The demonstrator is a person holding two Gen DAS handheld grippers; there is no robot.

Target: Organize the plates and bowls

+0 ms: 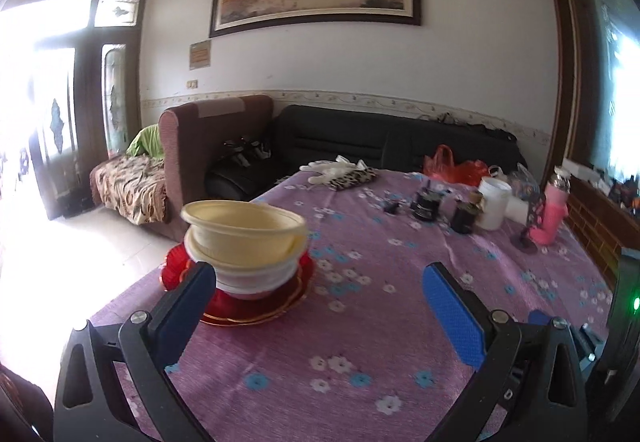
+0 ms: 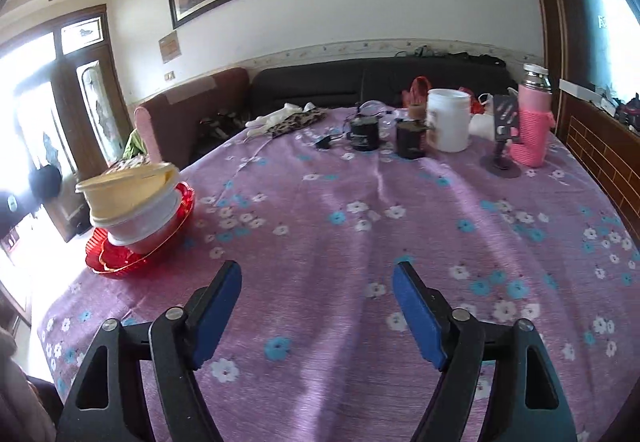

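Observation:
A stack stands at the table's left edge: a cream bowl (image 1: pixel 244 234) on white bowls (image 1: pixel 256 278), on red plates (image 1: pixel 260 302). The top bowl sits tilted. My left gripper (image 1: pixel 320 282) is open and empty, its left finger just in front of the stack. In the right wrist view the cream bowl (image 2: pixel 124 187), the white bowls (image 2: pixel 138 226) and the red plates (image 2: pixel 132 258) are far left. My right gripper (image 2: pixel 318 278) is open and empty above the bare cloth, well right of the stack.
The table has a purple flowered cloth (image 2: pixel 360 226). At its far side stand a white tub (image 2: pixel 448 119), a pink bottle (image 2: pixel 534 125), a phone stand (image 2: pixel 502 145), two dark jars (image 2: pixel 364 133), white gloves (image 1: pixel 332 165) and a red bag (image 1: pixel 452 165). Sofas (image 1: pixel 360 141) lie beyond.

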